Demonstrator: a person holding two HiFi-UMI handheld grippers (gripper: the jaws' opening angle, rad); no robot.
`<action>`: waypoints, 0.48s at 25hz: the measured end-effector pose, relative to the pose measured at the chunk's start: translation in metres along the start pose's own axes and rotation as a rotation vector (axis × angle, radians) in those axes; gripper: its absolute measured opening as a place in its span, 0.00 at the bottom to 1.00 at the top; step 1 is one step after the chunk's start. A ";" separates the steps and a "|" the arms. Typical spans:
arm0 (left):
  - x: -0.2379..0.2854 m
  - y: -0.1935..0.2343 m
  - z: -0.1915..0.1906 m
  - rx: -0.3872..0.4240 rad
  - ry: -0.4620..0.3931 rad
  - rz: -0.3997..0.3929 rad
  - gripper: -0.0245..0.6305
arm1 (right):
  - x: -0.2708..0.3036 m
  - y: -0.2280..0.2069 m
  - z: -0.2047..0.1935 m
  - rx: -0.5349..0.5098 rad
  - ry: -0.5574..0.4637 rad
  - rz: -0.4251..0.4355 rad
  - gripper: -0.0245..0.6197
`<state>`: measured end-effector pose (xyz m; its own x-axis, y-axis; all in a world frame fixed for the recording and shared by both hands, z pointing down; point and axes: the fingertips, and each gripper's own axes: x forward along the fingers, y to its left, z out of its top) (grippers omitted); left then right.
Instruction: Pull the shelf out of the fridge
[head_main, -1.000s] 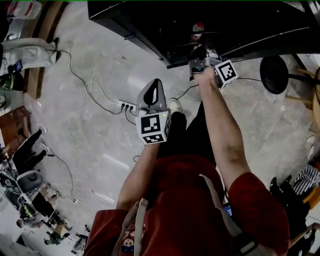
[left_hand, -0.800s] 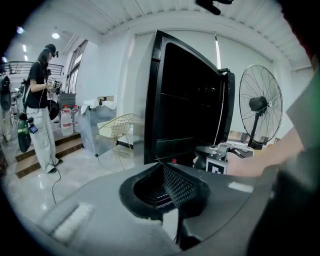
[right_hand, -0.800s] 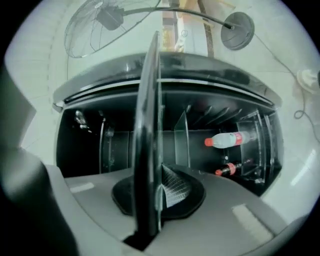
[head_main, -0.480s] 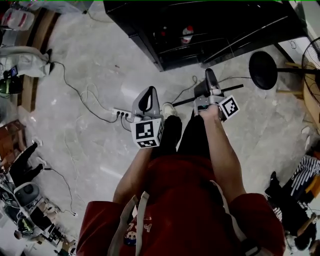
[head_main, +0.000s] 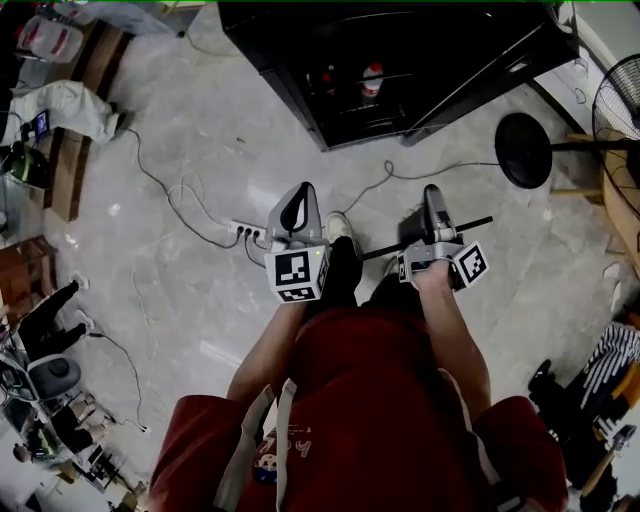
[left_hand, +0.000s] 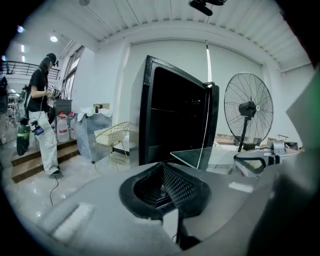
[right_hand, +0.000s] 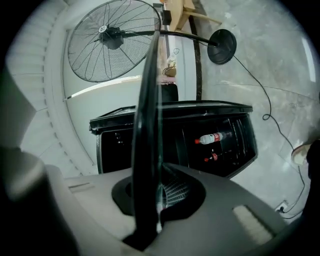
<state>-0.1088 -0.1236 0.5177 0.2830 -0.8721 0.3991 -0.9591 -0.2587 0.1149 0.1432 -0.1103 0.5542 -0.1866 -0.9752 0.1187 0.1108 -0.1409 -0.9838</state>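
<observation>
We find the shelf (right_hand: 149, 100) clear of the fridge (head_main: 270, 40) and well apart from it, carried in front of the person's legs above the floor (head_main: 180, 130). The right hand-held gripper (head_main: 432, 200) has its jaws closed on the shelf's dark edge strip. In the right gripper view that strip runs as a dark band straight through the jaw recess and on past the tips, with the clear pane beside it. In the head view only the strip shows, as a thin dark line. It passes under the right hand-held gripper and reaches toward the person's left, ending short of the left hand-held gripper (head_main: 298, 200). In the left gripper view the pane lies close to level, off to the right of that gripper's jaws and not between them. The left hand-held gripper has its jaws together and holds nothing, and it points forward beside the right one. The fridge stands open ahead of both grippers, black inside and out. A bottle (right_hand: 215, 137) with a red cap lies on a rack in its compartment, with a smaller red-topped item below it. A pedestal fan (right_hand: 112, 40) stands to the right of the fridge. A power strip (head_main: 245, 232) and cables lie on the floor near the left hand-held gripper. A second person (left_hand: 42, 115) stands by steps at the far left of the left gripper view.
</observation>
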 end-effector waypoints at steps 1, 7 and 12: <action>-0.006 -0.006 0.000 -0.018 0.001 0.005 0.04 | -0.008 0.004 0.003 -0.009 0.005 0.000 0.05; -0.039 -0.052 -0.005 -0.048 -0.006 0.008 0.04 | -0.047 0.028 0.015 -0.107 0.098 0.011 0.05; -0.072 -0.086 -0.006 -0.045 -0.032 0.052 0.04 | -0.082 0.045 0.037 -0.103 0.110 0.021 0.05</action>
<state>-0.0466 -0.0355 0.4844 0.2318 -0.8971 0.3762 -0.9715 -0.1940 0.1360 0.1992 -0.0429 0.5055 -0.2921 -0.9523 0.0883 0.0163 -0.0972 -0.9951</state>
